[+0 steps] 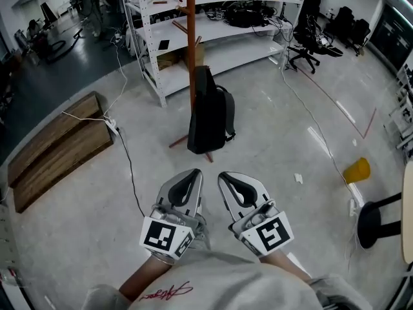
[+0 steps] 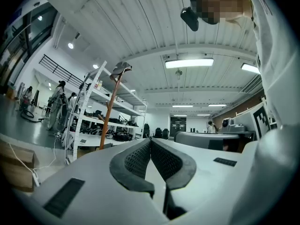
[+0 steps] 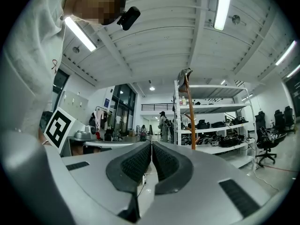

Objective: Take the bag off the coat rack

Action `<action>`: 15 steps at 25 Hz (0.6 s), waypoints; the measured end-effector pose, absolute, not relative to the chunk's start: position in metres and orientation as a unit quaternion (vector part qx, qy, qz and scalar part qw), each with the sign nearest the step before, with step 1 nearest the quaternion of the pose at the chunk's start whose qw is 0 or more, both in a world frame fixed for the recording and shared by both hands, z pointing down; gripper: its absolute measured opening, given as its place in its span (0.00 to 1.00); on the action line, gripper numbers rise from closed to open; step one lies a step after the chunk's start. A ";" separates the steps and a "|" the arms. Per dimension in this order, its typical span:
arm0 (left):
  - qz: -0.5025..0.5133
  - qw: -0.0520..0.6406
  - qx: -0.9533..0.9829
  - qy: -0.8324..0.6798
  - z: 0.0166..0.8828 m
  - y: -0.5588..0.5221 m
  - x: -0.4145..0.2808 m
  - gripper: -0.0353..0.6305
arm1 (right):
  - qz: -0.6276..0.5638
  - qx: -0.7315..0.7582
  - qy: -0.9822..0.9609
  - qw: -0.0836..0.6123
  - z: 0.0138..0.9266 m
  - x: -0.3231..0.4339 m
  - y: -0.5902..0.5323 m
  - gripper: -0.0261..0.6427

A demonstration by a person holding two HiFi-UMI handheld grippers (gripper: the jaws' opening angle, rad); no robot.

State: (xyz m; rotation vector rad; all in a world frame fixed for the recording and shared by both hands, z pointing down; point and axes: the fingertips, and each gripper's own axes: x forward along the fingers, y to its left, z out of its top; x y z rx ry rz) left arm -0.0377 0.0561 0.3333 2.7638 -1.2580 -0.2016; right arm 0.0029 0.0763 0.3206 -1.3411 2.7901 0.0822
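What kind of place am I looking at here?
Probably a lab or workshop in an open-plan office. There is a tall metal shelf loaded with tangled gear, black office chairs parked to one side, and a bare polished floor.

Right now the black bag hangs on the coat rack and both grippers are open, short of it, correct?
No: the left gripper and right gripper are shut, as their own gripper views show. The black bag does hang on the coat rack, beyond them.
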 end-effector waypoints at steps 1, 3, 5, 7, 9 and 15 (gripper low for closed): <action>-0.063 0.049 0.908 -0.412 0.336 0.047 -0.038 0.08 | 0.026 -0.434 0.900 0.024 0.322 0.002 0.067 0.07; -0.059 0.054 0.908 -0.410 0.341 0.026 -0.040 0.08 | 0.026 -0.436 0.899 0.027 0.324 0.000 0.046 0.07; -0.056 0.058 0.910 -0.407 0.342 0.001 -0.042 0.08 | 0.026 -0.440 0.897 0.028 0.324 -0.002 0.022 0.07; -0.055 0.060 0.911 -0.403 0.341 -0.026 -0.045 0.08 | 0.027 -0.444 0.895 0.030 0.321 -0.004 -0.004 0.07; -0.054 0.062 0.913 -0.400 0.340 -0.051 -0.047 0.08 | 0.031 -0.451 0.891 0.036 0.317 -0.004 -0.029 0.07; -0.057 0.065 0.916 -0.391 0.330 -0.121 -0.055 0.08 | 0.030 -0.466 0.884 0.029 0.305 -0.008 -0.102 0.07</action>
